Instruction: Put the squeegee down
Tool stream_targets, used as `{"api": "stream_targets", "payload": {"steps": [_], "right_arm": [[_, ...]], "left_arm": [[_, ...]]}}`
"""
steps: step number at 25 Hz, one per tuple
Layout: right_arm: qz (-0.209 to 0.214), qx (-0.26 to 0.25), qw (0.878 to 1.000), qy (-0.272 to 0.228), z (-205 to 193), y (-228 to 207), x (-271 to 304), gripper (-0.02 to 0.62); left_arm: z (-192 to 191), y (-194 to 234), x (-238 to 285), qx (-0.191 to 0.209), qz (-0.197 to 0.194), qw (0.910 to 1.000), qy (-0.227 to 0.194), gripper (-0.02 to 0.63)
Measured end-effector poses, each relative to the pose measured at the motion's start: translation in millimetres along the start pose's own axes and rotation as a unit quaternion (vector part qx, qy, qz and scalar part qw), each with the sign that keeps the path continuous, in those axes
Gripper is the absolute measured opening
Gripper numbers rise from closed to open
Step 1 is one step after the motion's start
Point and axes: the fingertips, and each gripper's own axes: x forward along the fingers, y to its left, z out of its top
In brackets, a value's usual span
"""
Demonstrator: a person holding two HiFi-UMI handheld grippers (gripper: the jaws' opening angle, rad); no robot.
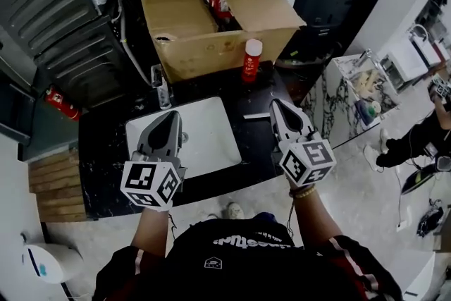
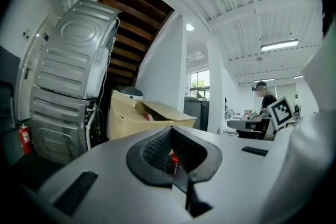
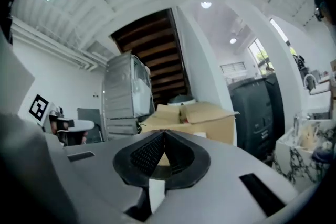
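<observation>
Nearest the head camera is the person's dark shirt (image 1: 246, 257), at 6 o'clock. Just above it both hands hold the grippers level over a dark counter (image 1: 106, 151). The left gripper (image 1: 171, 120) sits at 7 o'clock over a white board (image 1: 211, 141), and the right gripper (image 1: 276, 105) at 5 o'clock, just past the board's right edge. Each gripper view shows its jaws pressed together at the tips with nothing pinched. A red bottle only shows through the left gripper's gap from behind.

A grey tool that looks like the squeegee (image 1: 161, 87) lies on the counter at 11 o'clock from the board, just below the left corner of a cardboard box (image 1: 211, 46), well clear of both grippers. The box, flaps open, fills 12 o'clock. The red bottle (image 1: 251, 61), white-capped, stands upright against the box front at 1 o'clock from the board. A red extinguisher (image 1: 62, 103) lies at 9 o'clock.
</observation>
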Motion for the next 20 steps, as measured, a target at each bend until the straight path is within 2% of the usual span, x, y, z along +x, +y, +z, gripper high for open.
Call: {"api": "stream_targets", "payload": {"steps": [4, 7, 12, 20], "right_arm": [[0.073, -0.042, 0.996, -0.024, 42.2, 65.7, -7.2, 0.038], [0.095, -0.056, 0.993, -0.038, 57.4, 100.9, -14.9, 0.037], [0.101, -0.074, 0.991, -0.045, 61.6, 133.6, -17.6, 0.037], [0.085, -0.065, 0.994, -0.036, 50.8, 146.0, -17.2, 0.037]], "left_arm": [[22.8, 20.5, -36.0, 0.008, 0.03, 0.9992, -0.025, 0.014], [27.1, 29.0, -57.4, 0.007, 0.043, 0.9986, -0.031, 0.014], [38.3, 37.4, -82.5, 0.008, 0.058, 0.9971, -0.048, 0.014], [41.9, 50.3, -102.4, 0.0, 0.072, 0.9957, -0.059, 0.014]]}}
